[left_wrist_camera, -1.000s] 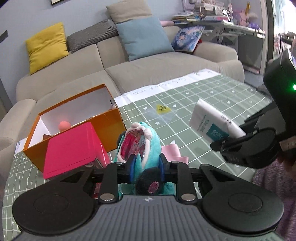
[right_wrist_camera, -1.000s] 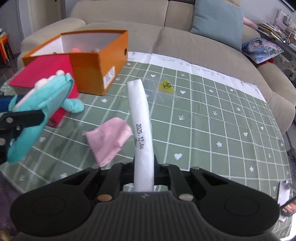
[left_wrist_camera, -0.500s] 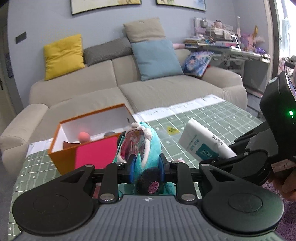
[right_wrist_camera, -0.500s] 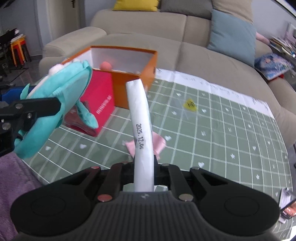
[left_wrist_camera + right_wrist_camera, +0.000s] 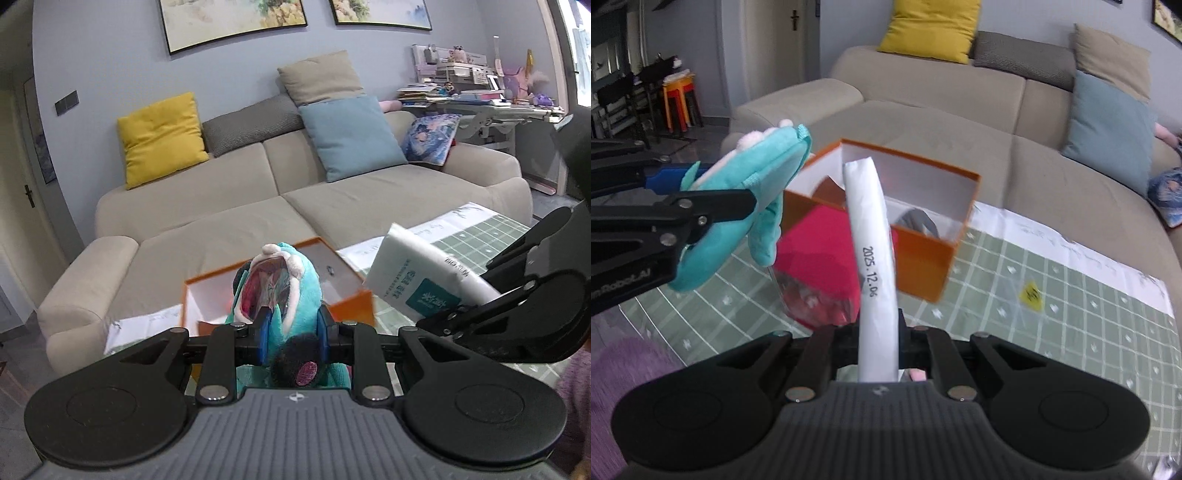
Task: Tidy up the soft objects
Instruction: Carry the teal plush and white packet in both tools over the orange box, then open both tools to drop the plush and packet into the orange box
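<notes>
**Both hands full, box ahead**

While I carry two soft things above the table, each of my grippers is clamped on one. My left gripper pinches the teal plush toy around its middle, so its open pink mouth points forward and its lower body hangs below the fingers. From the right wrist view the same toy sits off to the left, up in the air and clear of the table.

My right gripper is closed on the white tissue pack, gripped at its near end so most of its length sticks out ahead (the printed date runs along the edge facing up). Held that way, it should go into a container far end first.

The orange box stands open on the green checked tablecloth, with the red box touching its near side. A few items already lie inside the orange box, though I cannot make out what they are. I judge the orange box to be where both things belong, since both grippers point towards its open top. Neither item is over the opening yet; the tissue pack looks nearer to it. The two grippers are close together, so bumping them is my main worry.
</notes>
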Motion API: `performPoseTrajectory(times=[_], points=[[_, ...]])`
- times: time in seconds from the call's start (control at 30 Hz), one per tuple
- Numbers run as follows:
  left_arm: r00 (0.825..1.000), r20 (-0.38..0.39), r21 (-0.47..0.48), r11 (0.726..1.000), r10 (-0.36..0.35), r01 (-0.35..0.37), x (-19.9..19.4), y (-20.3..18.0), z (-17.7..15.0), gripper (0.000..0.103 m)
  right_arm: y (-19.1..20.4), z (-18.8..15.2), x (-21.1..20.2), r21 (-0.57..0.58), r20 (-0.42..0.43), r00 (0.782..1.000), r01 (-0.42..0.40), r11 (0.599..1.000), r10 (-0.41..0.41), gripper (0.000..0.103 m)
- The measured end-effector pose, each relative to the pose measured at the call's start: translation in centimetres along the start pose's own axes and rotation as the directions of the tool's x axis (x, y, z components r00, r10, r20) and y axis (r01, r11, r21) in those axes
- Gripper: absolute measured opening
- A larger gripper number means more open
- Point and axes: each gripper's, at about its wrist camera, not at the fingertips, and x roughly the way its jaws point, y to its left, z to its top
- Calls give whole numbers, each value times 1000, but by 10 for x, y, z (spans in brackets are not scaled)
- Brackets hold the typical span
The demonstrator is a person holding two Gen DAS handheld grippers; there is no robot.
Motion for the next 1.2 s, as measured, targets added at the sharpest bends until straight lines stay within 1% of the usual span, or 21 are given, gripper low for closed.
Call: performPoseTrajectory(times=[0.1, 0.2, 0.3, 0.4, 0.53, 0.63, 0.7, 0.77, 0.93, 1.0, 1.03, 1.07, 1.13, 1.2], points=[[1000, -9, 15, 1000, 2, -2, 17, 21, 10, 28, -3, 24, 11, -7, 10, 1000, -30, 1000, 30, 8], [1000, -16, 62, 998, 12, -11, 40, 36, 22, 28, -7, 51, 28, -19, 13, 999, -47, 999, 47, 8], [999, -40, 82, 997, 2, 1, 71, 50, 36, 28, -16, 78, 52, -12, 7, 999, -44, 999, 44, 8], [997, -74, 81, 996, -20, 26, 105, 61, 41, 28, -24, 101, 84, 15, -13, 999, -42, 999, 42, 8], [988, -148, 91, 994, -38, 52, 157, 70, 36, 28, -37, 121, 136, 45, -80, 996, -38, 998, 41, 8], [975, -213, 81, 993, -62, 80, 190, 72, 27, 28, -42, 125, 175, 52, -150, 988, -35, 998, 42, 8], [965, -251, 79, 992, -79, 101, 206, 73, 19, 28, -44, 123, 198, 71, -188, 981, -46, 996, 58, 9], [954, -285, 72, 991, -89, 114, 218, 73, 10, 28, -43, 123, 210, 65, -183, 981, -50, 997, 61, 9], [941, -325, 37, 993, -96, 114, 234, 79, -3, 28, -43, 128, 237, 66, -216, 973, -63, 996, 76, 9], [938, -333, 26, 993, -96, 111, 234, 79, -6, 31, -44, 125, 245, 77, -230, 969, -70, 995, 86, 10], [937, -337, 24, 993, -98, 112, 237, 80, -5, 32, -45, 124, 248, 85, -239, 967, -74, 994, 93, 13], [937, -336, 24, 993, -99, 114, 236, 79, -6, 33, -45, 124, 249, 91, -242, 966, -75, 993, 95, 21], [945, -315, 32, 995, -83, 98, 230, 78, -6, 36, -45, 121, 248, 97, -234, 967, -79, 992, 100, 24], [951, -303, 23, 997, -65, 75, 227, 82, -3, 50, -43, 121, 242, 86, -225, 970, -74, 994, 91, 29]])
